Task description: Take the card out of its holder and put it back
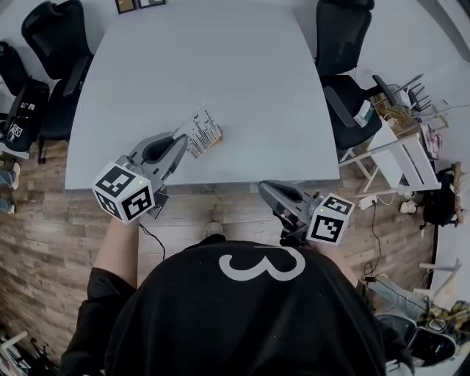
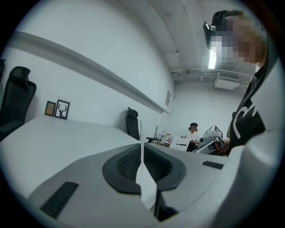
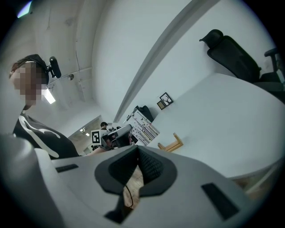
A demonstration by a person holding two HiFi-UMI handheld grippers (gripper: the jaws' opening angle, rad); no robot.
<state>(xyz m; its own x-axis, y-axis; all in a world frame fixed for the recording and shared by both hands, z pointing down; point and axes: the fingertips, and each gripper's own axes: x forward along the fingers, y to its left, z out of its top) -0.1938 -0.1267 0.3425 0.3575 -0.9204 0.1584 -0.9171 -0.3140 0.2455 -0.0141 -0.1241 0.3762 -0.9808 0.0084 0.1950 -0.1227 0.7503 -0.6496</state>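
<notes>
A white printed card (image 1: 200, 132) is pinched at its near edge by my left gripper (image 1: 181, 145), low over the grey table (image 1: 220, 66). In the left gripper view the card (image 2: 141, 153) stands edge-on between the shut jaws (image 2: 141, 148). The small wooden holder (image 1: 217, 138) sits on the table just right of the card's lower corner. In the right gripper view the holder (image 3: 172, 143) looks empty, with the card (image 3: 143, 127) to its left. My right gripper (image 1: 266, 189) hangs off the table's near edge, shut with nothing in it (image 3: 137, 150).
Black office chairs (image 1: 341, 44) stand at the table's right side and another chair (image 1: 51, 44) at the left. Two framed pictures (image 1: 138, 4) lean at the far edge. A white cart (image 1: 400, 158) stands to the right over the wooden floor (image 1: 44, 220).
</notes>
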